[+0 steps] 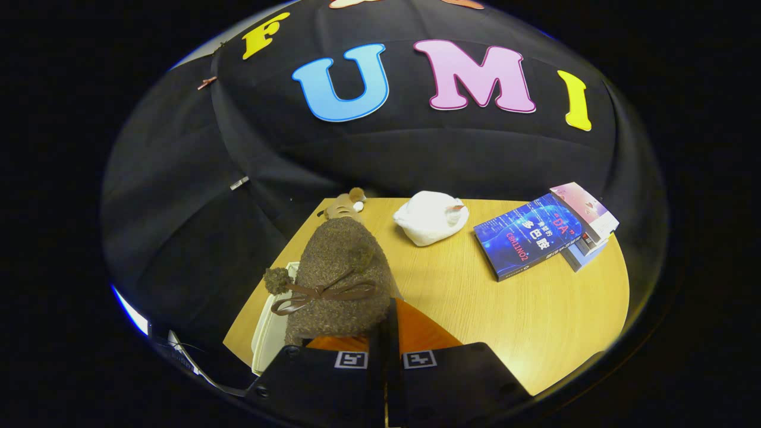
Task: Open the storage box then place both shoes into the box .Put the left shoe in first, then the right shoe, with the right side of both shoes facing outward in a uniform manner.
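Observation:
A brown fuzzy shoe with a brown ribbon bow and a pompom hangs just ahead of the fingers, its toe pointing away. Its orange lining shows right at the fingertips. My gripper is shut on the shoe's rear edge, the two fingers almost meeting. Under the shoe and to its left lies the cream-white storage box, mostly hidden by the shoe. Beyond the held shoe, the tan tip of a second shoe peeks out near the table's far edge.
All of this rests on a light wooden table. A white crumpled bag or cloth sits at the far middle. To its right lies a blue book on top of other books.

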Tool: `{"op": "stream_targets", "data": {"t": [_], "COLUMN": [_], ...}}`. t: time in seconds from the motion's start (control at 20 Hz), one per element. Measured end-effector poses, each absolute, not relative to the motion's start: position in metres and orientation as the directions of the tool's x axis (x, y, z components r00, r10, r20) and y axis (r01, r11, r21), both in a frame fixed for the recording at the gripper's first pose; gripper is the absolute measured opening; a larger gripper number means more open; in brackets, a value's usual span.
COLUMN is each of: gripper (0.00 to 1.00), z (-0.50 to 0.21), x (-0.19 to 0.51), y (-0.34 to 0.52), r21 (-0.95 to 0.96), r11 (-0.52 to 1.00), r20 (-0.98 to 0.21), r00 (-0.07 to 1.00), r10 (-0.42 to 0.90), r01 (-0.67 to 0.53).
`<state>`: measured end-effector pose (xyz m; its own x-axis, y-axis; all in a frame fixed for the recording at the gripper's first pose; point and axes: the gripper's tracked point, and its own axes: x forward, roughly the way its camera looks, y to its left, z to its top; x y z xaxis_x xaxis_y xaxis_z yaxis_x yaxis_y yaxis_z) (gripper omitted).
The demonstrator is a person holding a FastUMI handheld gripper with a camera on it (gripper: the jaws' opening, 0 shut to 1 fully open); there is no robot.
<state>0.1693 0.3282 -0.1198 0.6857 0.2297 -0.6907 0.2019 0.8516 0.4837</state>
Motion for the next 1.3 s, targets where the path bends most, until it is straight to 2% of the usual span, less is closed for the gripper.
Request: {"op": "stream_targets", "data": {"t": [0.2, 0.4, 0.6, 0.8, 0.95, 1.05, 1.15, 1.2, 1.3], "gripper": [0.07, 0.07, 0.07, 0.3, 0.53, 0.77, 0.95, 0.98, 0.98], "z": [-0.141, -0.17, -0.179, -0.181, -0.171, -0.167, -0.162, -0.163, -0.162], "x": [0.166, 0.155, 0.157, 0.153, 0.159, 0.16, 0.162, 0.161, 0.16], "y": [0.36, 0.37, 0.383, 0.4, 0.405, 0.408, 0.408, 0.406, 0.406], "r21": [0.444, 0.323, 0.298, 0.297, 0.325, 0.349, 0.349, 0.339, 0.334], "r11": [0.865, 0.902, 0.906, 0.917, 0.911, 0.906, 0.908, 0.914, 0.919], "r20": [-0.742, -0.815, -0.826, -0.835, -0.815, -0.8, -0.791, -0.791, -0.789], "r00": [0.637, 0.569, 0.556, 0.538, 0.564, 0.58, 0.592, 0.593, 0.596], "r10": [0.207, 0.111, 0.088, 0.114, 0.135, 0.154, 0.154, 0.15, 0.15], "r01": [0.236, 0.287, 0.299, 0.267, 0.253, 0.241, 0.23, 0.222, 0.211]}}
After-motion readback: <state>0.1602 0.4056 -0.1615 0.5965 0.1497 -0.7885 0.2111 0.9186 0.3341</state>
